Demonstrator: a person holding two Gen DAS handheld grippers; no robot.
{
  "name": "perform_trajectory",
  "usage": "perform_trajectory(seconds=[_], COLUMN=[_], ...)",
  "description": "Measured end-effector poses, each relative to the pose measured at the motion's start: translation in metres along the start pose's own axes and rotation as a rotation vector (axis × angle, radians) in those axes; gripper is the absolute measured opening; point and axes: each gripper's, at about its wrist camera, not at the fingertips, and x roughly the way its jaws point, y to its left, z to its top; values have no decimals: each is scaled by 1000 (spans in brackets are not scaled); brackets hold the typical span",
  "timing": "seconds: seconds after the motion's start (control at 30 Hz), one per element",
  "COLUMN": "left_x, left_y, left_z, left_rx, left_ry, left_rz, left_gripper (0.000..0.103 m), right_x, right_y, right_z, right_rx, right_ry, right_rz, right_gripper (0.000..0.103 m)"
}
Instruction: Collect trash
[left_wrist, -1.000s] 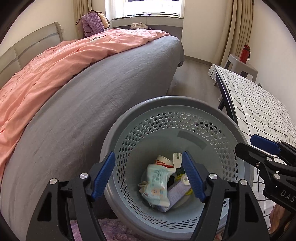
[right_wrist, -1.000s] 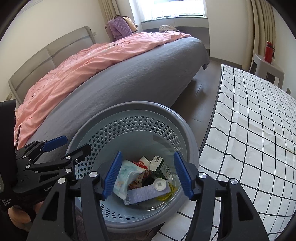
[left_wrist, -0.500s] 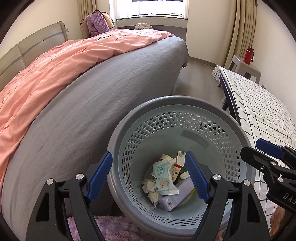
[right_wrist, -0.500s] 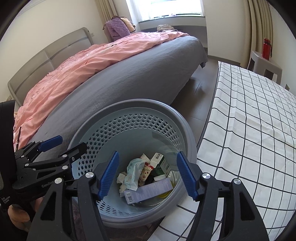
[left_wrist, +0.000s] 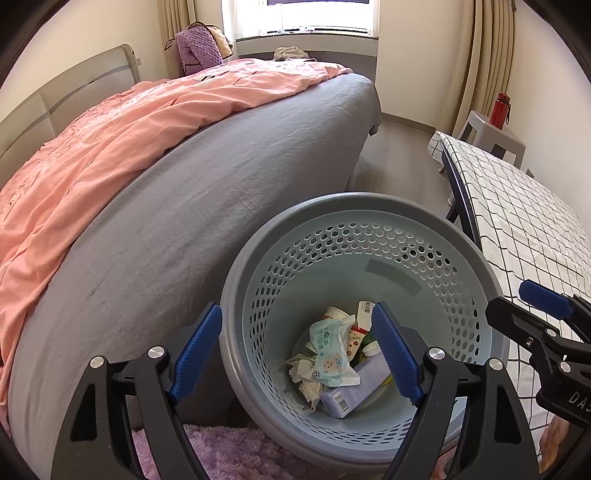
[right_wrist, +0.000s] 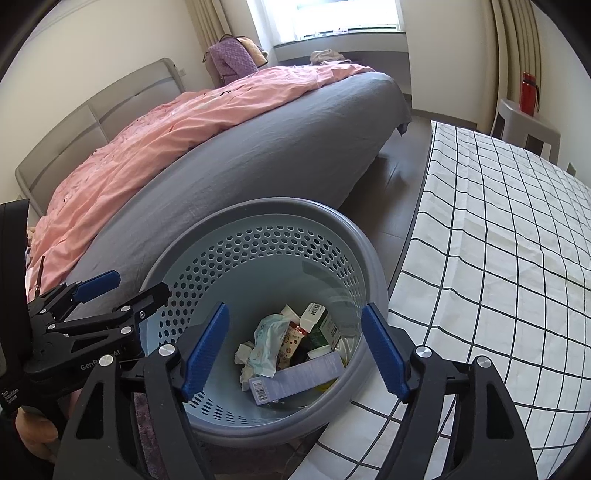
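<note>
Both claws hang over the round grey perforated plastic basket (left_wrist: 458, 258), pointing down into it. The left claw (left_wrist: 299, 356) stands wide and is opening a little more, with nothing pinched between its blue pads; one pad sits outside the basket rim, the other over the inside. The right claw (right_wrist: 295, 352) is opening too, and it also grips nothing.

The trash lies loose on the basket's bottom. Nearest is a flat lilac cardboard box with a barcode (left_wrist: 351, 391), light and stiff, best taken across its narrow sides. On it rests a pale blue soft plastic wipes packet (left_wrist: 330, 354): limp, slick and likely to slide, so I would pinch a bunched fold rather than the flat face. Beside it lies crumpled white tissue (left_wrist: 306, 380), nearly weightless and easily torn. Behind are a small green carton (right_wrist: 325, 326) and a red-and-white snack wrapper (right_wrist: 293, 341), both light.

The basket itself looks light and rigid, and its thick rim offers the surest hold.

It stands on the floor between the grey-sheeted bed with a pink quilt (left_wrist: 155, 155) and the edge of the worktop under a white black-checked cloth (right_wrist: 498, 240).
</note>
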Motion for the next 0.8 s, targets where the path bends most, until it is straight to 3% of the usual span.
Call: perform_trajectory(seconds=[0.8], left_x=[-14], left_y=[-4], left_z=[2], left_rx=[2], left_ry=[-20], left_rz=[20], left_gripper=[84], right_x=[-11], right_y=[-5], right_z=[-2], right_rx=[20], right_ry=[-22], right_rz=[1], right_gripper=[83])
